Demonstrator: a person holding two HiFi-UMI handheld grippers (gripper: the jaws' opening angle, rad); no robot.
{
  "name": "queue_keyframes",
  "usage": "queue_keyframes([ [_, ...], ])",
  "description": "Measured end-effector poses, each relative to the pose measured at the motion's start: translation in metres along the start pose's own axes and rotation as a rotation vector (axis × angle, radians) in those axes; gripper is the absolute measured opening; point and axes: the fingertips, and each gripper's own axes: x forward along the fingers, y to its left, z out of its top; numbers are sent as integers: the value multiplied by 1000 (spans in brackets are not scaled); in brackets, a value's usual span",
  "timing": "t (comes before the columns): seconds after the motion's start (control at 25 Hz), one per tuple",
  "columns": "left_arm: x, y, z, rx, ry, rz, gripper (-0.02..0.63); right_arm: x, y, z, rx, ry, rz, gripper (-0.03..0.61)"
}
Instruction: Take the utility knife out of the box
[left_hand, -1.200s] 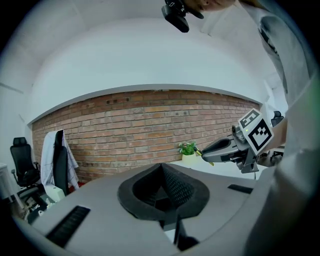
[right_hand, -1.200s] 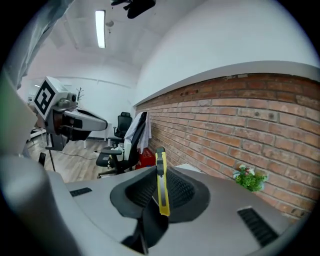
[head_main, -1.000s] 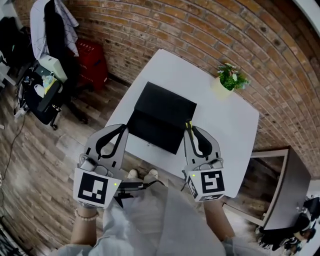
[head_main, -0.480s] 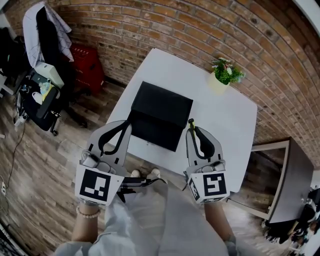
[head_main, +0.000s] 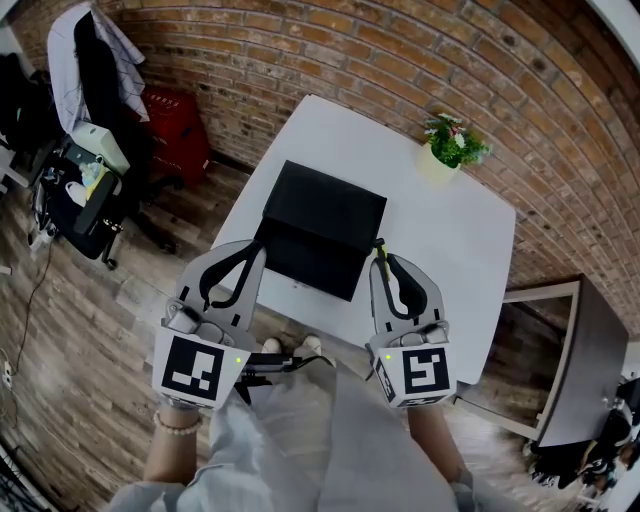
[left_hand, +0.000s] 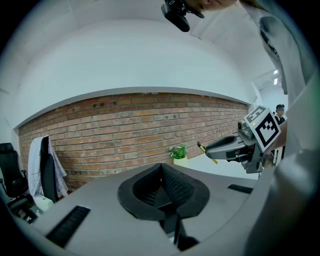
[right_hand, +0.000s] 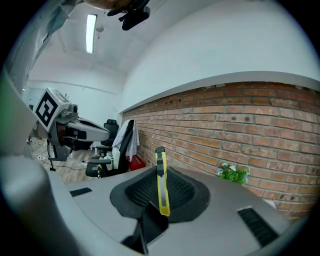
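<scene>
- Right gripper (head_main: 380, 258): its fingers (right_hand: 186, 192) are closed on the yellow utility knife (right_hand: 160, 182). The knife stands upright between the pads, with its dark tip projecting past the fingertips. A grip on the lower body probably keeps the blade end pointing away from the person.
- Utility knife, position: in the head view it is in the air just off the right edge of the black box (head_main: 325, 215), apart from the box. The removal therefore appears essentially done.
- Left gripper (head_main: 250, 255): its fingers (left_hand: 177, 187) are pressed together with nothing between them. It hangs at the box's near-left corner, over the edge of the surface (head_main: 455, 250). It is probably parked there because one gripper is enough for so light a tool.
- Box: it lies flat near the front of the white surface, within reach of both grippers. It shows two dark panels, perhaps a base and a folded-back lid; the head view is too dark to settle this.
- Count: two grippers, one utility knife, one box, one surface and one potted plant (head_main: 452, 148). The plant stands at the far corner, well apart from the work.
- Surroundings: a brick wall, one office chair (head_main: 95, 70) draped with clothing, and one red container (head_main: 182, 122) on the wooden floor.
</scene>
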Motion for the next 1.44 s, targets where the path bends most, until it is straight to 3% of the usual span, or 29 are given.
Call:
queue_keyframes([
  [1.44,5,-3,-6,2,9,14,18,4,5,-8,-47,29,31,80],
])
